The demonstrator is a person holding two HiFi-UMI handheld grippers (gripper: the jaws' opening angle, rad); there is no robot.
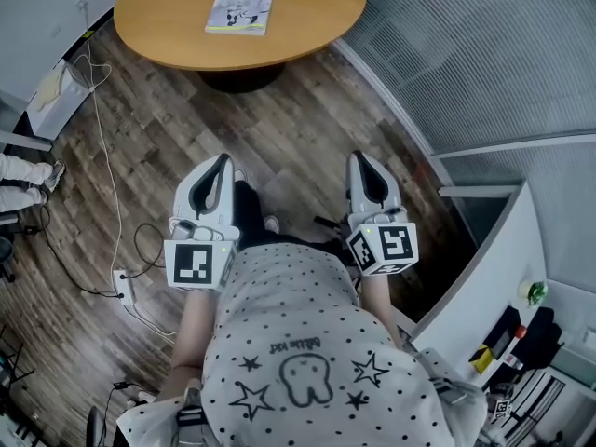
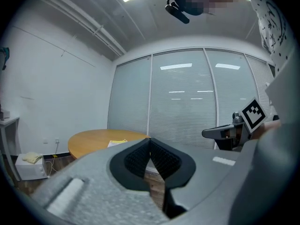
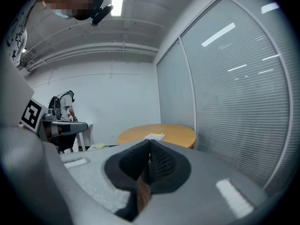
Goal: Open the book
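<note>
The left tool and right tool are being held closed and empty, while the book, probably light and floppy, wants a cover-edge pinch.

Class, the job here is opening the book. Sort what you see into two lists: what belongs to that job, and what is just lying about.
Belongs to the job: thin yellow-and-white paperback book, closed; round wooden table under it; left gripper and right gripper, both shut, empty.

Just lying about: white power strip with cable on the floor; white box by the wall.
</note>
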